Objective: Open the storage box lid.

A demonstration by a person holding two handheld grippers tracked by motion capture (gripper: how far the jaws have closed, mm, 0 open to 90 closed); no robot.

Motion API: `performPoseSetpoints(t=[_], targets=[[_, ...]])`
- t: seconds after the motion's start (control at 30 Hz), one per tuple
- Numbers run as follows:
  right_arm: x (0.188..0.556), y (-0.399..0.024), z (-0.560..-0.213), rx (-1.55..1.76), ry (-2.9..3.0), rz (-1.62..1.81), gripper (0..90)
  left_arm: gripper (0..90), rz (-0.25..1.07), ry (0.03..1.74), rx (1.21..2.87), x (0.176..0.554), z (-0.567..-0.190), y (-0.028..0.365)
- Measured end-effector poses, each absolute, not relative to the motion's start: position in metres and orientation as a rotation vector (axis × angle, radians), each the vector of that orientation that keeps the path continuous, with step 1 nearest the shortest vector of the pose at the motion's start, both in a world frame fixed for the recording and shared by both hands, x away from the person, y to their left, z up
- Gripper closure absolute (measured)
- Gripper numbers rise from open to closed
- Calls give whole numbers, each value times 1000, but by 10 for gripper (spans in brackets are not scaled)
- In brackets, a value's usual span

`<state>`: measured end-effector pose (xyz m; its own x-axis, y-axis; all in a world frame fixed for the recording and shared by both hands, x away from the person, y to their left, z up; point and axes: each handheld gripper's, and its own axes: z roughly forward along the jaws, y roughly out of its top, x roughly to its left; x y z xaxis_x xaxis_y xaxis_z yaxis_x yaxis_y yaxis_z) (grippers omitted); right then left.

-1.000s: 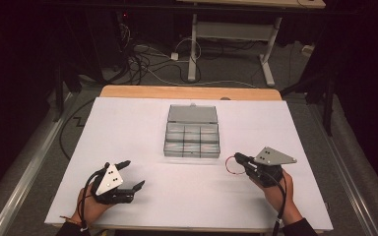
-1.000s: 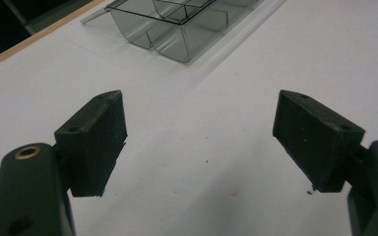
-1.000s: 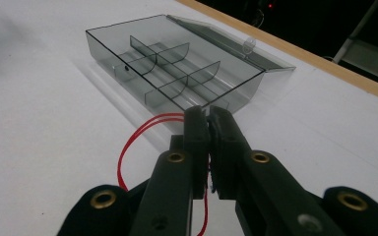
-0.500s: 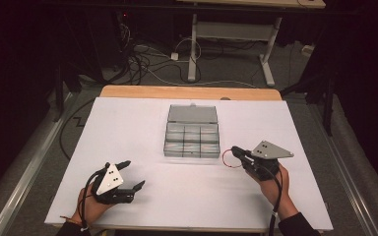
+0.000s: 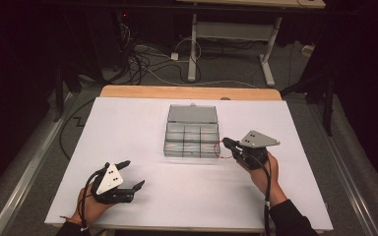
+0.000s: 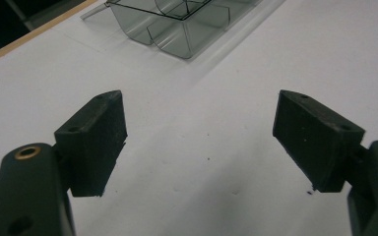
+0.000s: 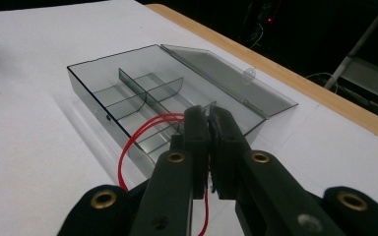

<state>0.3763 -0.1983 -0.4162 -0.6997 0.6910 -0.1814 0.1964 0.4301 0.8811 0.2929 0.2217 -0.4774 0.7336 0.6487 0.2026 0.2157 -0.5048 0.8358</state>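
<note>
White tabletop (image 5: pixel 128 132) under dim light, dark floor with tangled cables behind. Left gripper (image 5: pixel 134 173) low at the near left, jaws spread wide over bare table, nothing between the pads (image 6: pixel 96 140). Right gripper (image 5: pixel 225 142) pinched tight on a thin red rubber band (image 7: pixel 138 135), loop dangling off the tips. Clear compartment box (image 5: pixel 192 140) sitting just ahead of those closed tips, lid (image 5: pixel 193 114) flipped open on the far side, loop hanging right at its near edge. Well apart from the left gripper, up and off to its right.
</note>
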Motion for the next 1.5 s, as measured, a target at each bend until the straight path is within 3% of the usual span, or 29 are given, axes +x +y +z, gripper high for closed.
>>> performPoseSetpoints(t=[1.0,1.5], targets=[[408,-163,-419,722,2192,1119,877,202,634,646,2094,293,-480,219],[446,-143,-426,743,2204,936,877,202,634,640,2094,293,-480,220]])
